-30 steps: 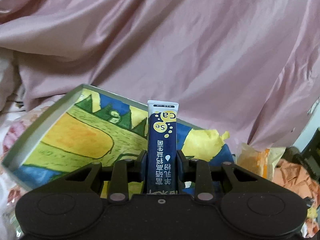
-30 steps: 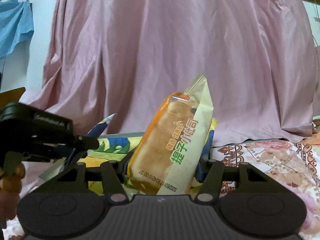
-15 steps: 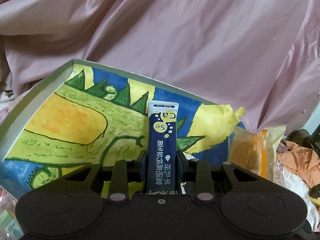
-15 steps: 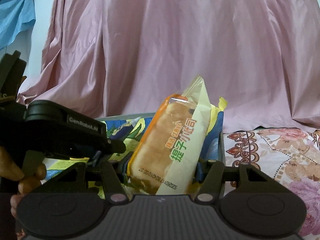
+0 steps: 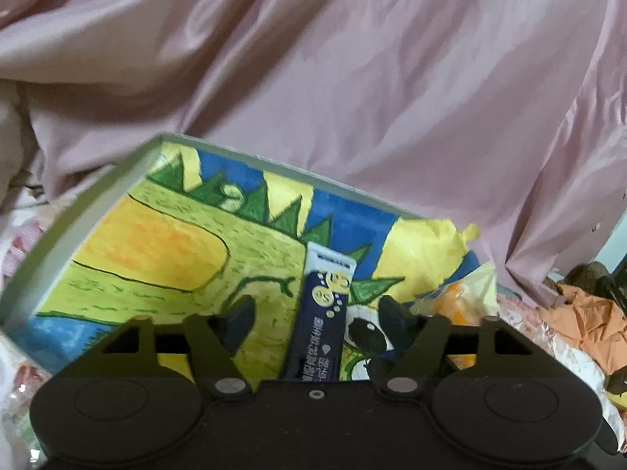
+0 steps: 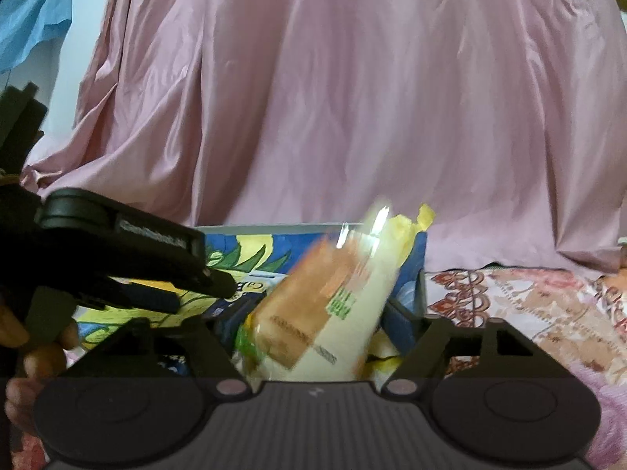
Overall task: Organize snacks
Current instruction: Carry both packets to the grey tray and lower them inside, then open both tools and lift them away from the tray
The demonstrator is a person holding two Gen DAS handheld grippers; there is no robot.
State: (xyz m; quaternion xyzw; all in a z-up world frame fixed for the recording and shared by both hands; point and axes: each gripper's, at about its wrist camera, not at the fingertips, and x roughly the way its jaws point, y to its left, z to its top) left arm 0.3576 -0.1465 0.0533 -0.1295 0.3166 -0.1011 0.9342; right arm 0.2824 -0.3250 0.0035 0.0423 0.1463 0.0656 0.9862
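Both tongs spread wide over a painted box (image 5: 94,211) as two snacks are let go into it. The left tongs (image 5: 313,317) have just been opening; the dark blue stick sachet (image 5: 323,325) stands between the fingers, clear of both pads, tipping toward the box floor. The right tongs (image 6: 313,321) have likewise just been opening, and the bread packet (image 6: 325,305), blurred, leans between their fingers with no pad visibly pressing on it. Both seem held low over the box so each snack falls inside rather than onto the bed's floral sheet (image 6: 529,305). Counted: one sachet, one bread packet, one box. A pink drape (image 5: 352,78) fills the background
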